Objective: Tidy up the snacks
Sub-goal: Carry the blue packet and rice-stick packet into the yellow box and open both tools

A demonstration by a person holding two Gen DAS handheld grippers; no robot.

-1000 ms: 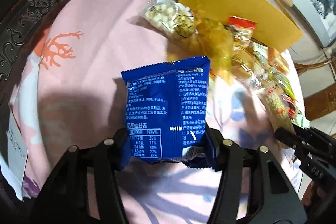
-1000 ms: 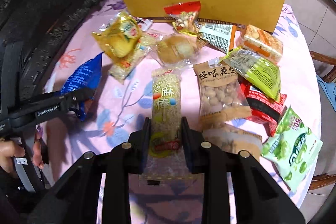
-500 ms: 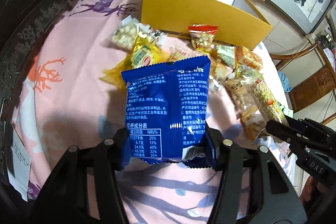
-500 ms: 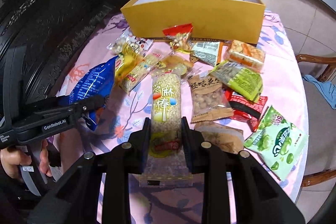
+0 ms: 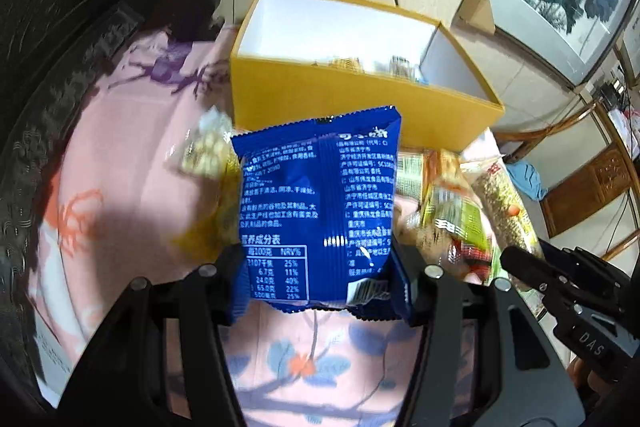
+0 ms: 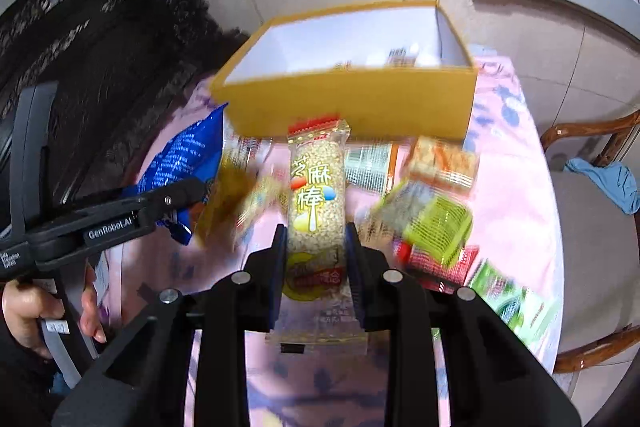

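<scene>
My left gripper (image 5: 318, 265) is shut on a blue snack bag (image 5: 320, 203), held up off the pink cloth with its printed back toward the camera. My right gripper (image 6: 316, 251) is shut on a long sesame stick pack (image 6: 317, 195) in clear wrap, also lifted. Beyond both stands an open yellow box (image 5: 352, 99) with white inside walls; a few small packets lie at its far right end. In the right wrist view the left gripper (image 6: 192, 193) and blue bag (image 6: 180, 163) show at the left, the yellow box (image 6: 352, 103) ahead.
Several snack packs lie blurred on the pink floral tablecloth (image 6: 516, 163) below, among them a green pack (image 6: 440, 223) and an orange one (image 6: 444, 163). Dark carved furniture (image 5: 60, 27) borders the left. A wooden chair (image 6: 592, 131) with a blue cloth stands right. A hand (image 6: 24, 311) holds the left gripper's handle.
Both grippers have risen with their packs still gripped. The yellow box now shows its open white inside, and the snacks on the cloth have dropped lower and farther away.
</scene>
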